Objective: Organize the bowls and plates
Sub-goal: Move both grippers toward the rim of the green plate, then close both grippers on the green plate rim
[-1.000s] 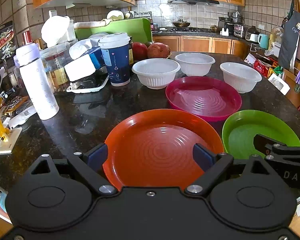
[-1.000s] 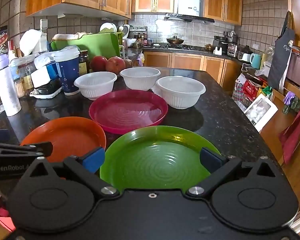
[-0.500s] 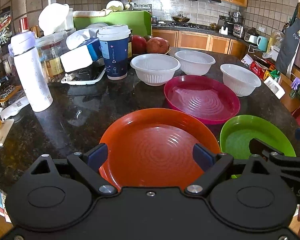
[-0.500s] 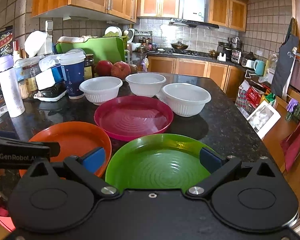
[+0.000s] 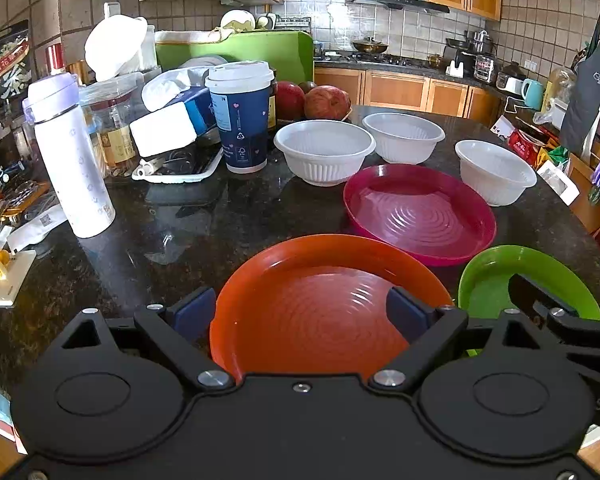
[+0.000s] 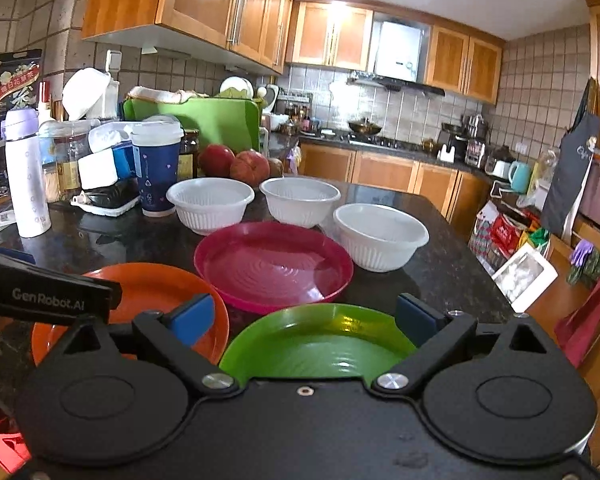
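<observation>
Nearest, a round orange plastic plate (image 5: 320, 312) lies on the dark speckled stone desk (image 5: 172, 240), a round green plastic plate (image 6: 320, 344) just beside it on the right. Behind them sits a magenta ribbed plate (image 6: 274, 266) — and past that, three white ribbed plastic bowls (image 6: 210, 204) in a loose row. Left gripper (image 5: 300, 312) fingers are spread wide above the orange plate, holding nothing; right gripper (image 6: 304, 316) fingers likewise over the green one.
</observation>
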Tool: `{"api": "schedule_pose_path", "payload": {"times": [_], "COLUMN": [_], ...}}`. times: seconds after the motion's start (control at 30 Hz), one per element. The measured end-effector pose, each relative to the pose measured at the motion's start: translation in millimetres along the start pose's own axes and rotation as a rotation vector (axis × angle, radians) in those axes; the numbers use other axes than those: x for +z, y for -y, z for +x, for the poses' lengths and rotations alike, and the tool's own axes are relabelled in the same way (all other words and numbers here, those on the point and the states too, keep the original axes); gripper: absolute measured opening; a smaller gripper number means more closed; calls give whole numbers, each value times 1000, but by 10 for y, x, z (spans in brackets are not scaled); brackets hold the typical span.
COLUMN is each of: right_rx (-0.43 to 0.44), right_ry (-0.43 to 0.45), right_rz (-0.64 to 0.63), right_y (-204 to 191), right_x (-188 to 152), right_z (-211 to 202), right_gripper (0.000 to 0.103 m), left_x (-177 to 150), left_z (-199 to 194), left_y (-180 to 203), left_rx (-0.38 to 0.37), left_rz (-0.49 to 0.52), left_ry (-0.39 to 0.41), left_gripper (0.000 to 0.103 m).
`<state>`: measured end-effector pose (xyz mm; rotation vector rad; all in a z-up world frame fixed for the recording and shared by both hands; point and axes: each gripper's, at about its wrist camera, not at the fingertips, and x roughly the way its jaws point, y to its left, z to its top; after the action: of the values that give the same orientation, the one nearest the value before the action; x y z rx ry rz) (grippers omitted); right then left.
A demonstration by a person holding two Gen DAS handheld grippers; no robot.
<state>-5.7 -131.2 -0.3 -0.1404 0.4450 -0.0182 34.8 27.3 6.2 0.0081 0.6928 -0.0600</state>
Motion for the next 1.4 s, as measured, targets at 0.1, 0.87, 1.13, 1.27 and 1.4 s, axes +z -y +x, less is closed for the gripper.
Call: {"api": "schedule_pose_path", "payload": {"times": [0.1, 0.87, 1.13, 1.27, 1.4], "right_rx": [-24, -145, -187, -204, -211], "right_ry": [13, 245, 196, 181, 167], "right_rz": [12, 99, 108, 111, 122], "right_y": [-6, -135, -223, -296, -345], "right_x": [3, 148, 101, 73, 65], "right_z": [6, -289, -279, -268, -273], "right_gripper": [96, 86, 84, 82, 71], "left_x": [6, 126, 137, 135, 117], "left_z": [-5, -138, -107, -50, 12], "left_y": [-28, -397, -588, -665, -725], "left_rx": [0, -66, -163, -207, -249], "left_rz": [-1, 17, 17, 47, 63], "left_ry": [17, 158, 162, 140, 115], "left_gripper": [92, 91, 89, 89, 88]}}
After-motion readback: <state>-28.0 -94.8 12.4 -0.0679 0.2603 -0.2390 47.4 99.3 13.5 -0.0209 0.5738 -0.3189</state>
